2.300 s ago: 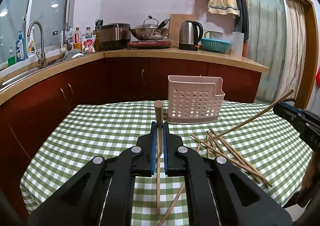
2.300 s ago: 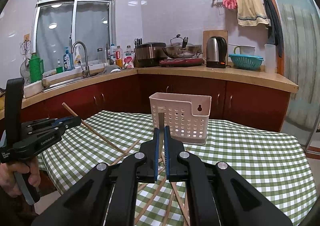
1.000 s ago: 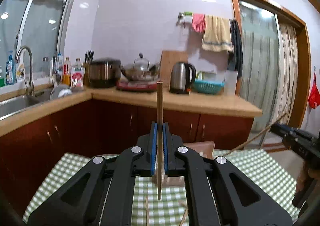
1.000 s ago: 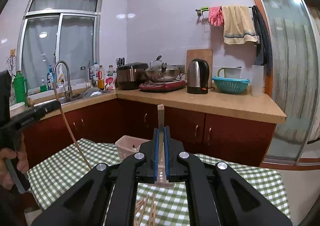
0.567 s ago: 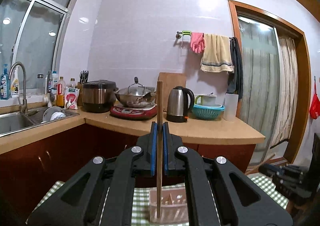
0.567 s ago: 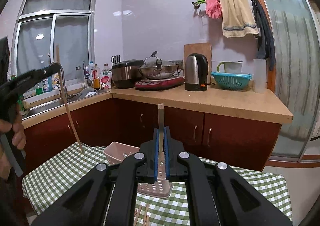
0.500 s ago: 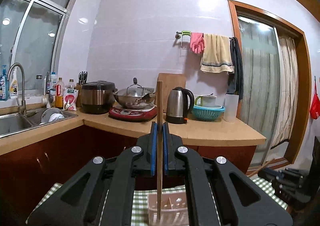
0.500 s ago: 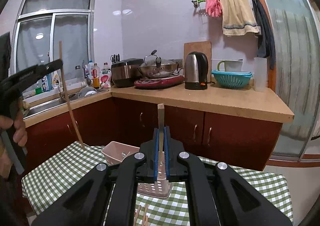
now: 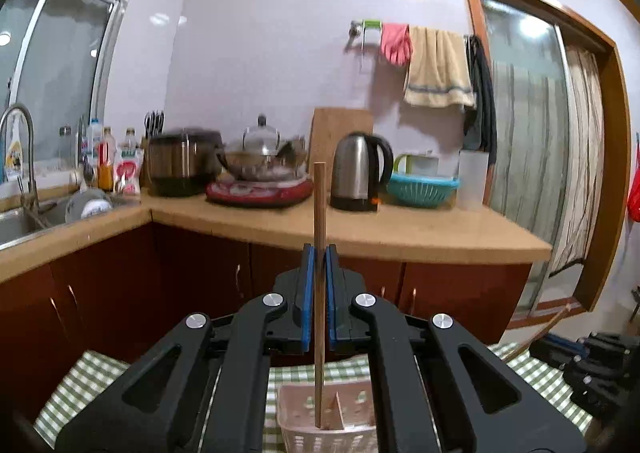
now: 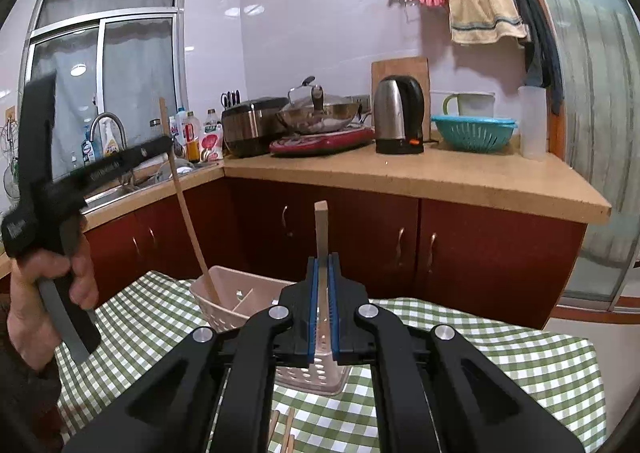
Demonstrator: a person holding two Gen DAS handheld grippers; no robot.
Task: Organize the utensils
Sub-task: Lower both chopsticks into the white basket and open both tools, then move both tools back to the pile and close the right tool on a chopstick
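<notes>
My left gripper is shut on a wooden chopstick, held upright. Its lower tip reaches into the left compartment of the pink perforated utensil basket below. In the right wrist view the left gripper holds that chopstick slanting down into the basket. My right gripper is shut on another chopstick, held upright above the near side of the basket. It shows at the lower right in the left wrist view.
The basket stands on a green checked tablecloth. A few loose chopsticks lie on it near me. Behind the table is a wooden counter with a kettle, wok, rice cooker, teal colander and sink.
My left gripper has lowered its chopstick so the tip now enters the basket. My right gripper has held its chopstick steady, slightly closer over the basket.
</notes>
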